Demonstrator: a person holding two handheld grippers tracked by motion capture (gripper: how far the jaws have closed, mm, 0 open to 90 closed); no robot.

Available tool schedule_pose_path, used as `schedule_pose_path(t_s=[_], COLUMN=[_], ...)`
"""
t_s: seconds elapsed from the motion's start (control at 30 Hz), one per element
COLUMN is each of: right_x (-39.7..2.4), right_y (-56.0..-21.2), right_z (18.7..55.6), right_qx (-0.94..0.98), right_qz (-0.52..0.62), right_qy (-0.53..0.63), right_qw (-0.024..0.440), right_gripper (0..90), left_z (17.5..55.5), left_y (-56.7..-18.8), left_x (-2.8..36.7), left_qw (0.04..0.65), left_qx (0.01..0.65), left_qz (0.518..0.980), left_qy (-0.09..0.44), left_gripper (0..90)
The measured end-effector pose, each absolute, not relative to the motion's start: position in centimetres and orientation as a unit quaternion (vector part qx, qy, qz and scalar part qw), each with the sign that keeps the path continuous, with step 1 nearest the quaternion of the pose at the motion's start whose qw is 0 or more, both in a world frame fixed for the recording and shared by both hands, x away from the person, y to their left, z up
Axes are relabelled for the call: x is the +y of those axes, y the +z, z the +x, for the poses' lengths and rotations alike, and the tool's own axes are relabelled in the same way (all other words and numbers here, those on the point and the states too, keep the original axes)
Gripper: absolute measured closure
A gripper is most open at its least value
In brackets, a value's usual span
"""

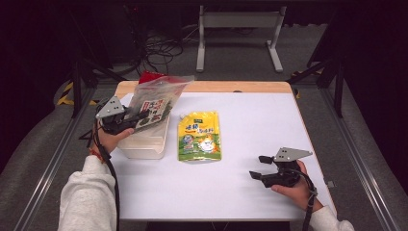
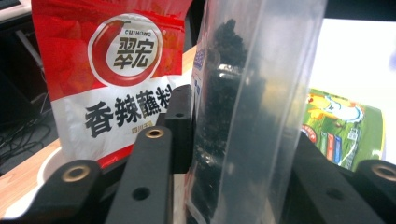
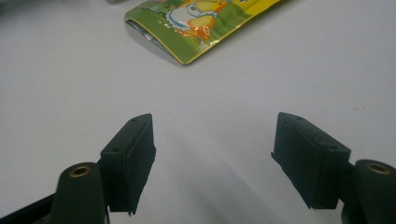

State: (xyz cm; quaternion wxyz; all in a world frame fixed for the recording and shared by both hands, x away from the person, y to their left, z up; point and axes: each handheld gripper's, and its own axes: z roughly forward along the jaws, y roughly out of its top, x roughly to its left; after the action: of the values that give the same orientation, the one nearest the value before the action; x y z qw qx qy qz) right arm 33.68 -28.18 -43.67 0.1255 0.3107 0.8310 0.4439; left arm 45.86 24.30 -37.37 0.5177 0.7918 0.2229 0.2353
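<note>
We see the left gripper [image 1: 137,117] near the table's [image 1: 250,192] left edge, held in the person's left hand [image 1: 111,137]; its jaws are clamped on a clear plastic bag [image 1: 156,98] with dark contents and a printed label, which it holds tilted above a translucent plastic bin [image 1: 144,144]; in the left gripper view the clear plastic bag [image 2: 243,102] runs upright between the two black jaws, pinched from both sides, its dark contents showing through the film. Behind the bag a red packet [image 1: 149,76] peeks out toward the table's far left corner; in the left gripper view the red packet [image 2: 112,60] stands upright, red above and white below, with a round chilli emblem and dark characters. The bin sits along the left edge of the white table top, and whether the red packet stands inside it we cannot tell. Just beside the bin's right wall a yellow and green pouch [image 1: 199,137] lies flat on the table, its spout end toward the far edge; the pouch [image 3: 201,23] also shows at the top of the right gripper view, lying on the white surface. The right gripper [image 1: 262,167] sits near the table's near right corner in the person's right hand [image 1: 293,185], well apart from the pouch; in the right gripper view its jaws stand wide with bare table between them, gripping nothing. Beyond the far edge a white metal frame [image 1: 238,29] stands on the floor with cables [image 1: 159,48] lying beside it.
</note>
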Motion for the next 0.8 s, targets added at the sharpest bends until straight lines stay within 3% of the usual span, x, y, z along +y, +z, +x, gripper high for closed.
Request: schedule_pose_path(t_s=[0.27, 0.63, 0.8], right_x=[-28.3, -28.3, -28.2], right_y=[-43.7, -43.8, -43.8], right_z=[33.8, 33.8, 33.8], right_qx=[0.829, 0.831, 0.833], right_qz=[0.313, 0.314, 0.311], right_qy=[0.447, 0.445, 0.444], right_qw=[0.122, 0.116, 0.115], right_gripper=[29.2, 29.0, 29.0], left_z=[45.4, 44.1, 43.9], left_y=[-37.5, -37.3, -38.5], left_x=[25.9, 27.0, 27.9], left_qw=[0.503, 0.463, 0.463], left_qx=[0.258, 0.267, 0.303], left_qz=[0.792, 0.813, 0.802], left_qy=[0.229, 0.231, 0.224], left_gripper=[63.6, 63.9, 56.7])
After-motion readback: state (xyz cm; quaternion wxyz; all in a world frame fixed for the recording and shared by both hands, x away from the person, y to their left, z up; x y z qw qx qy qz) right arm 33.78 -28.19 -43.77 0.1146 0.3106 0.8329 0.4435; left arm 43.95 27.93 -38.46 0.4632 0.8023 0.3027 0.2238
